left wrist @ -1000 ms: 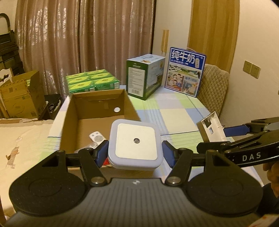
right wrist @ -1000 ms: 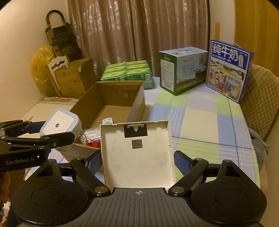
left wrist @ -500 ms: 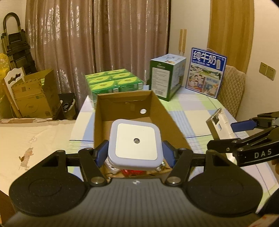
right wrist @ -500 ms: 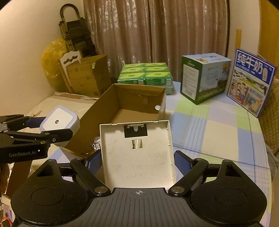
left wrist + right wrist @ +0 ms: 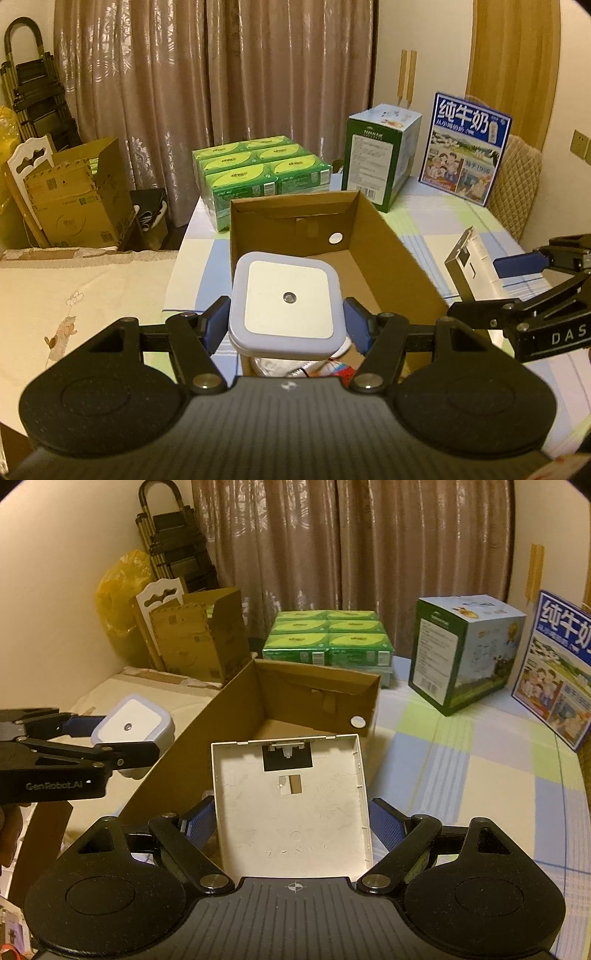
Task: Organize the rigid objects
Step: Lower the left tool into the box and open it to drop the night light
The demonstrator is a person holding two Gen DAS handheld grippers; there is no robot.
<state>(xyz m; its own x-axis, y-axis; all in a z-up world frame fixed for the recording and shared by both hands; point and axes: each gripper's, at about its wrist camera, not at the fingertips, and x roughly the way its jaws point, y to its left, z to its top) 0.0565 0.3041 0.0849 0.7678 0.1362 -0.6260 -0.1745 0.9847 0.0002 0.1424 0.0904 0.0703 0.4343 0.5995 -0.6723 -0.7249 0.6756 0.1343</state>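
The left gripper (image 5: 286, 325) is clamped on a square white night light (image 5: 286, 301), its blue pads pressing the light's two sides; the light faces up, a small round sensor at its centre. In the right wrist view the same light (image 5: 131, 720) shows at the left, held out in the air just beside the left wall of the carton.

The right gripper (image 5: 291, 823) grips a flat cream cover plate (image 5: 291, 805) by its two side edges, hollow side up, with a black patch and a small slot near its far edge. In the left wrist view the plate (image 5: 471, 264) appears at the right, tilted, over the checked tablecloth (image 5: 436, 236).

Just beyond both grippers stands an open brown carton (image 5: 373, 236) on the table. Under the night light, at the carton's near end, lie some small things, white and red; what they are I cannot tell. A white round spot sits on the carton's far wall.

Behind the carton lies a pack of green tissue boxes (image 5: 258, 168). To its right stand a green and white box (image 5: 380, 155) and a blue milk carton case (image 5: 467, 146). Brown curtains (image 5: 221, 81) hang at the back, with a folded cardboard box (image 5: 77, 195) at the left on the floor.
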